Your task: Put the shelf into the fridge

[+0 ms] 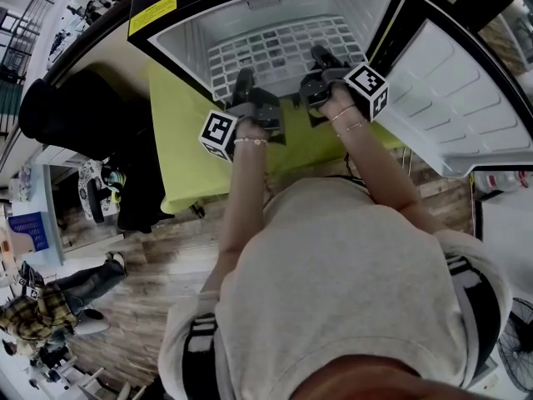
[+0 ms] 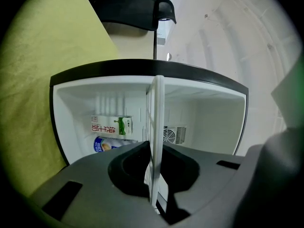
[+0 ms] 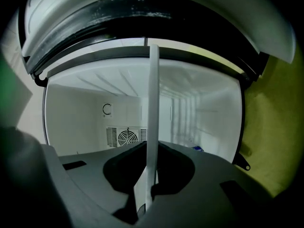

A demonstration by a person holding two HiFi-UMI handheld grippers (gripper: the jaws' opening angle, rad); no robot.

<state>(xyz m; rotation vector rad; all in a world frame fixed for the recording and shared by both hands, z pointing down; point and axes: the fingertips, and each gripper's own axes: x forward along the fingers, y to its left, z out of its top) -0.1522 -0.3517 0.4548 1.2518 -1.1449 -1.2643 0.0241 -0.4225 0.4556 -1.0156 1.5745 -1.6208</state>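
Note:
The small fridge (image 1: 171, 36) stands open, and the white grid shelf (image 1: 279, 48) lies flat inside its cavity. My left gripper (image 1: 244, 86) is shut on the shelf's near edge at the left. My right gripper (image 1: 321, 61) is shut on the same edge at the right. In the left gripper view the shelf (image 2: 156, 122) shows edge-on as a white strip pinched by the left gripper (image 2: 154, 148). The right gripper view shows the shelf (image 3: 153, 103) the same way, clamped in the right gripper (image 3: 149, 148).
A milk carton (image 2: 112, 125) and a blue-labelled container (image 2: 105, 144) sit at one side inside the fridge, with a fan vent (image 3: 127, 137) on the back wall. The fridge door (image 1: 466, 98) hangs open at the right. A yellow-green cloth (image 1: 179, 132) covers the table; a black chair (image 1: 75, 111) stands left.

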